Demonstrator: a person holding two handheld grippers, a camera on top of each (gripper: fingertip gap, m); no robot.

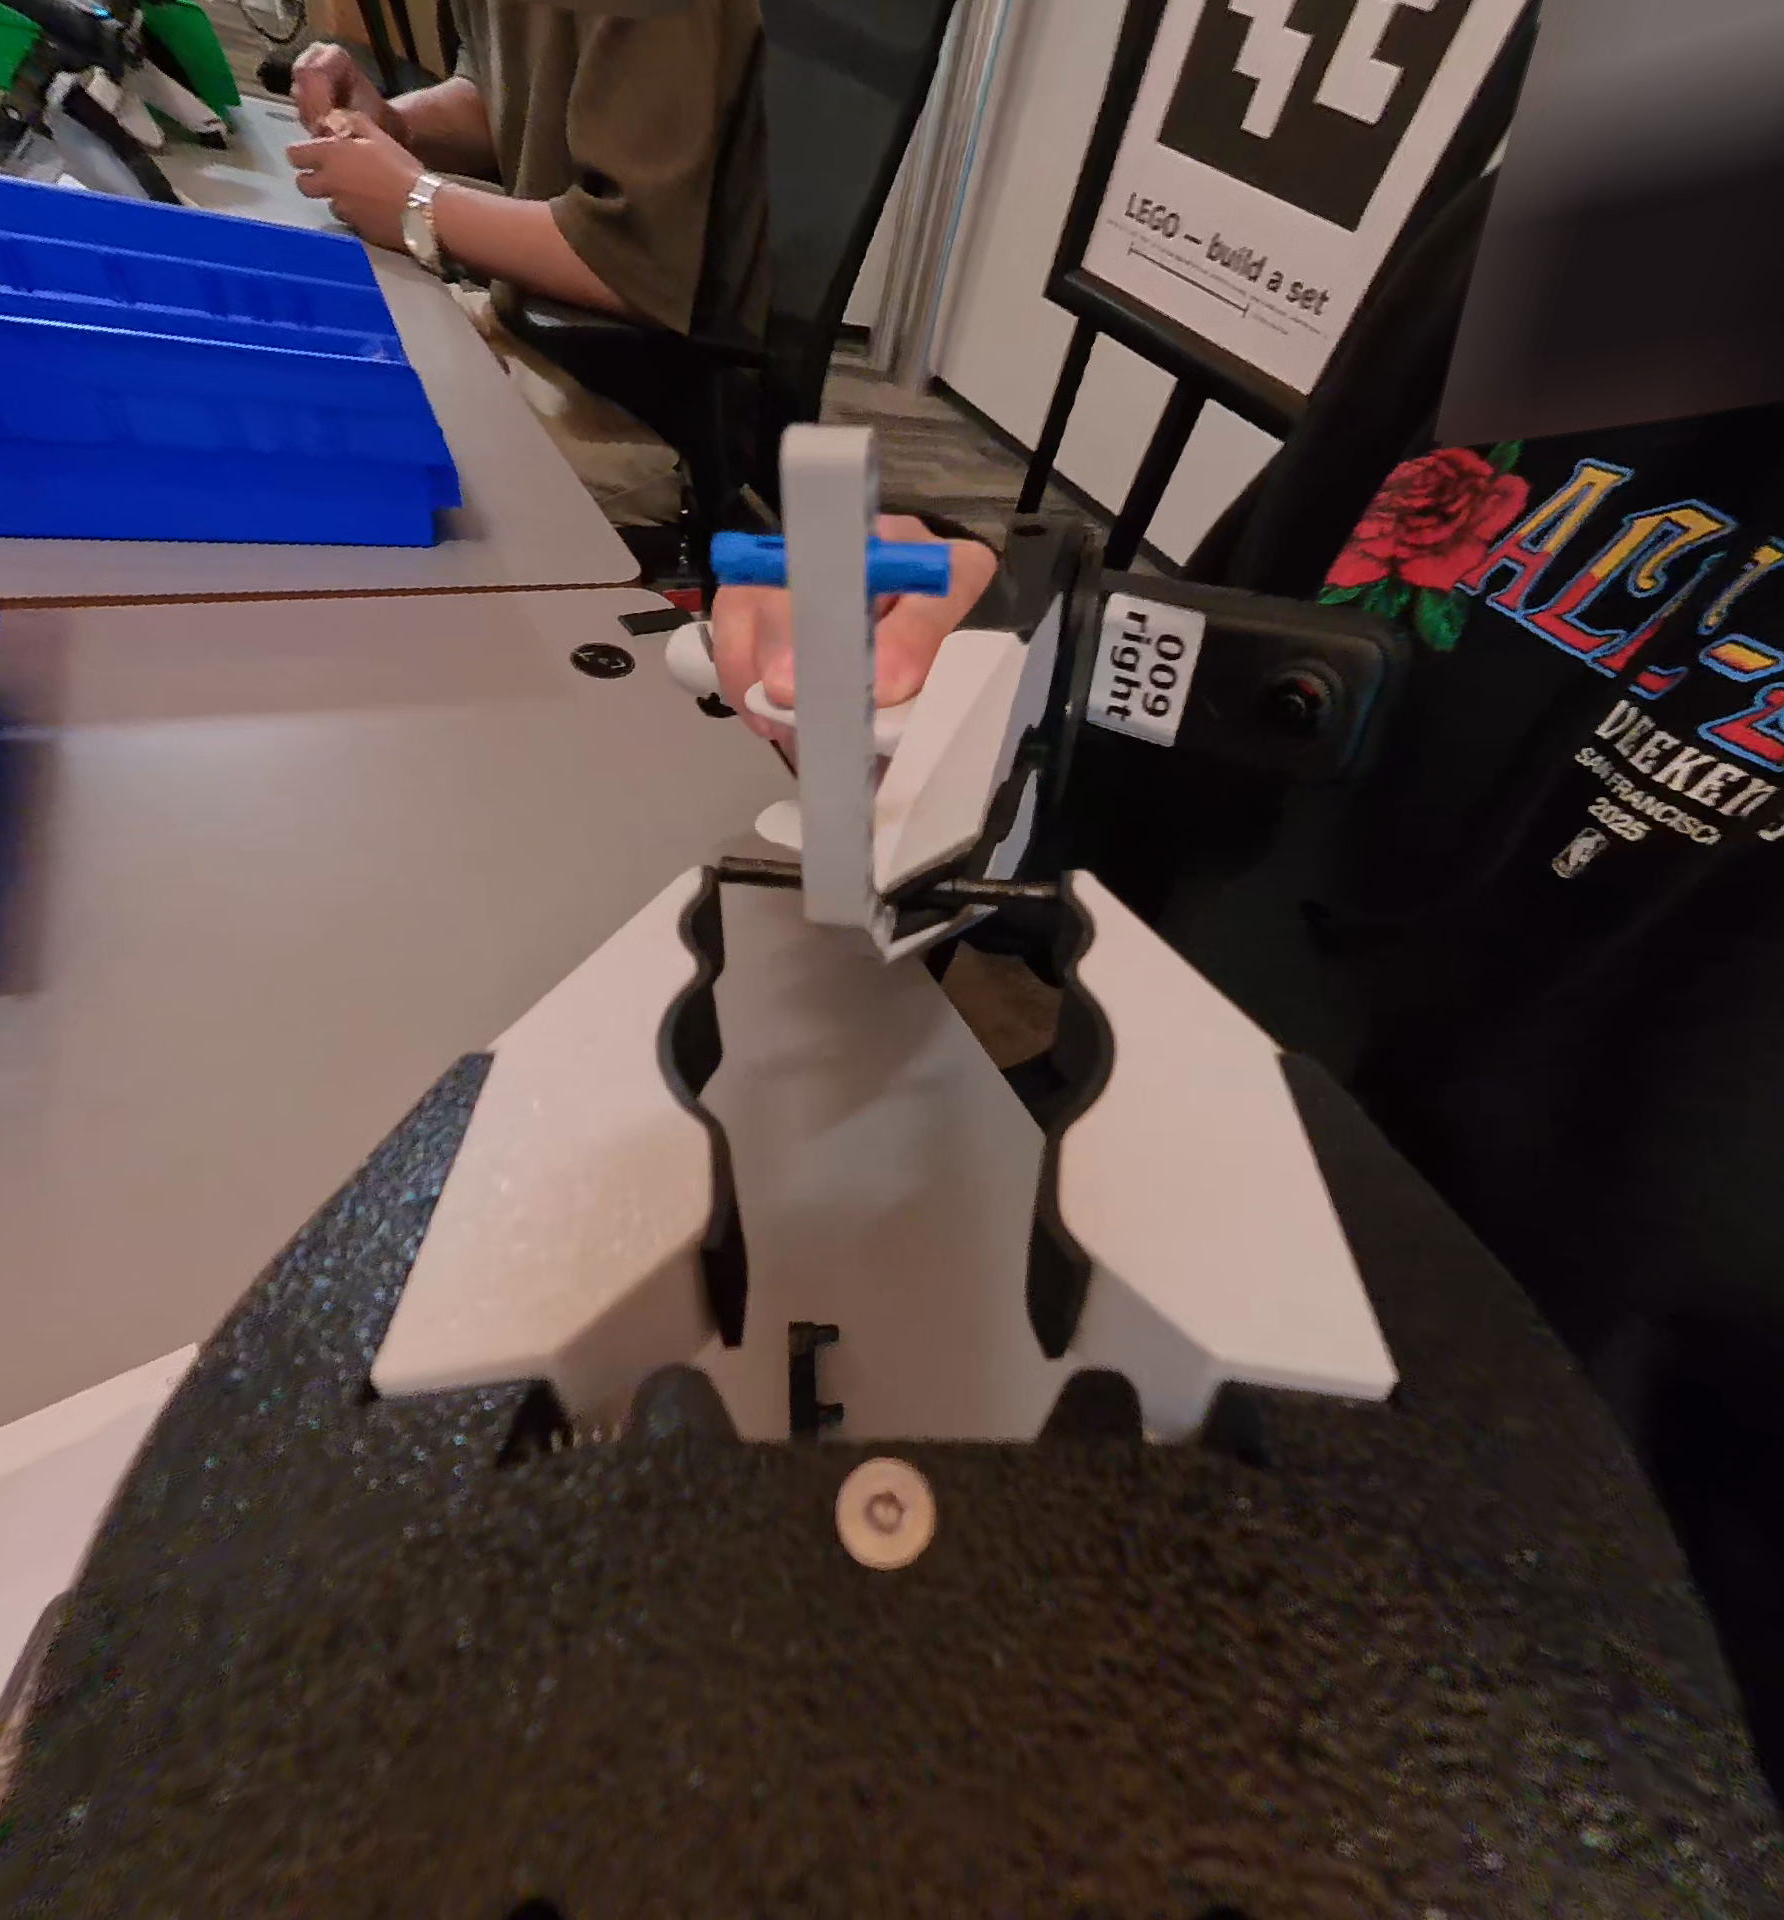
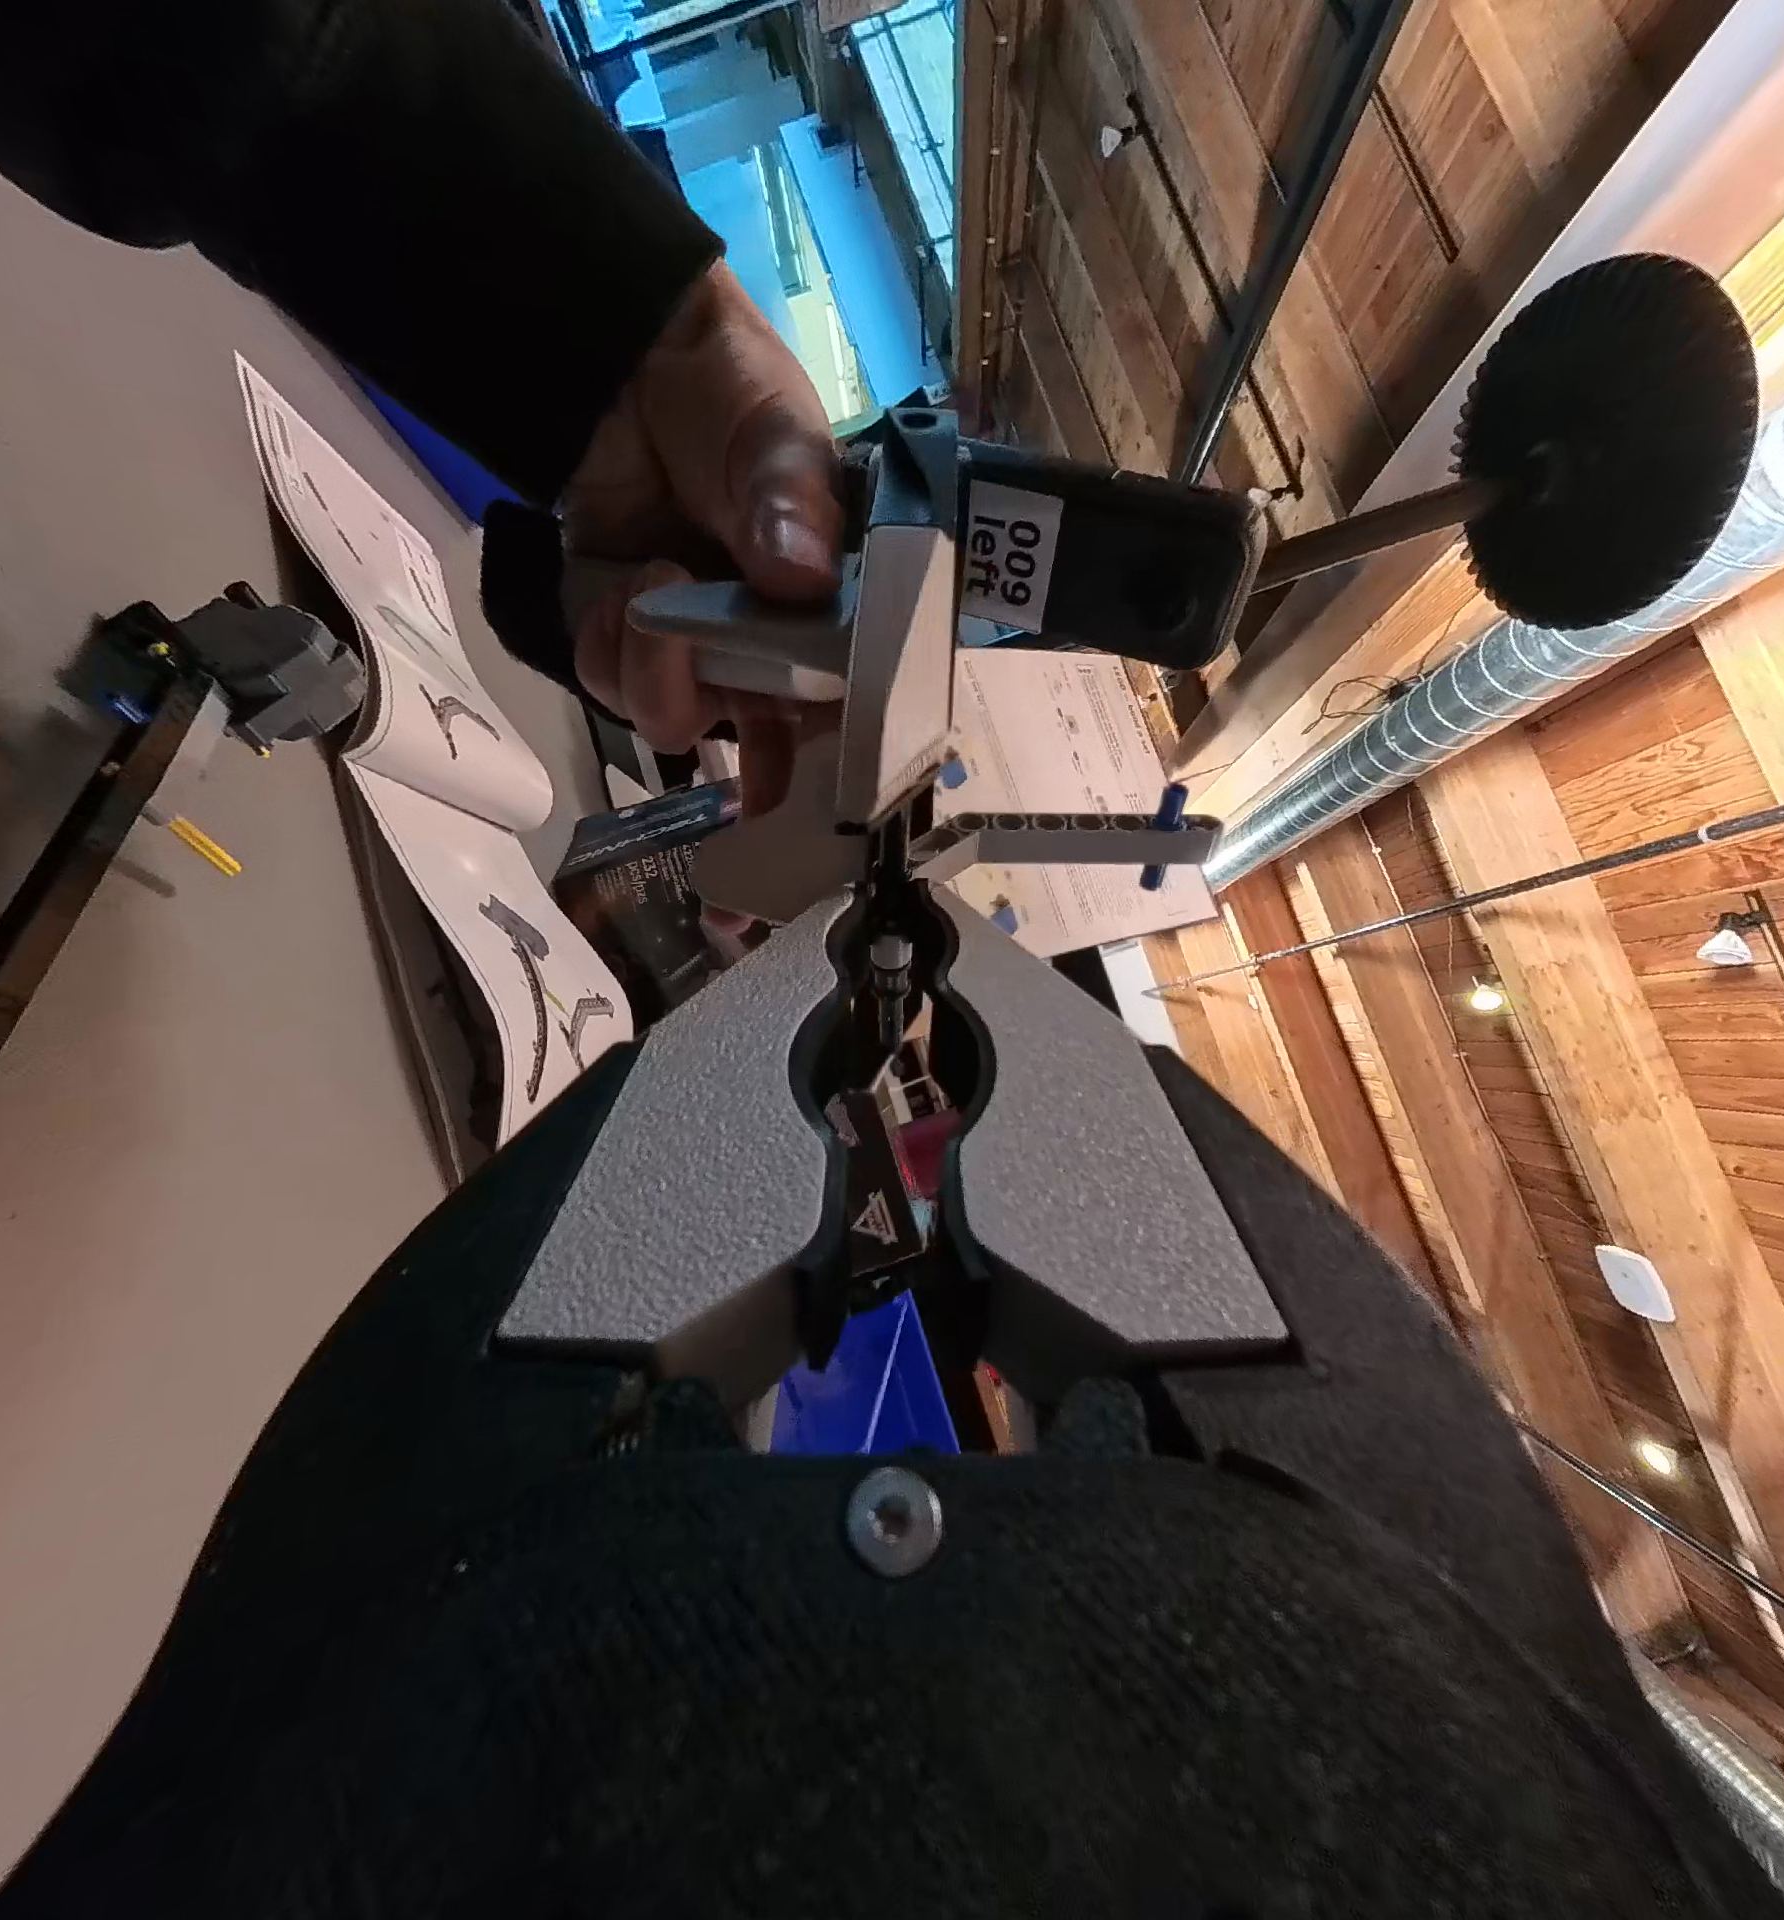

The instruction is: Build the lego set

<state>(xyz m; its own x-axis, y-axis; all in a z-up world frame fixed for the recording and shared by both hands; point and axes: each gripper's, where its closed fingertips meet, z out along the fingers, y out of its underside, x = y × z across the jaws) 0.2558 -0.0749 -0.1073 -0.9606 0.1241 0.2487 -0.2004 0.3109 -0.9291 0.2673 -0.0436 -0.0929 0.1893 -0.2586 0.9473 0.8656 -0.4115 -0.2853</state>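
Note:
A light grey lego beam (image 1: 831,675) stands upright with a blue pin (image 1: 826,566) through its upper end. It also shows in the right wrist view (image 2: 1075,831). A black axle (image 1: 992,889) crosses at its lower end. My left gripper (image 1: 888,878) has its fingers wide apart, and the axle spans from one fingertip to the other. My right gripper (image 2: 888,904) is nearly closed on the axle (image 2: 890,966). It reaches in from the right in the left wrist view (image 1: 893,930), beside the beam's foot.
Blue bins (image 1: 140,364) sit on the pale table (image 1: 244,831) at left, with a seated person's hands (image 1: 348,156) beyond and a sign on an easel (image 1: 1262,156) behind. An open instruction booklet (image 2: 431,707), a dark partial build (image 2: 192,686), a yellow piece (image 2: 204,847) and a box (image 2: 649,831) lie on the table. The grippers are tip to tip, or close to it.

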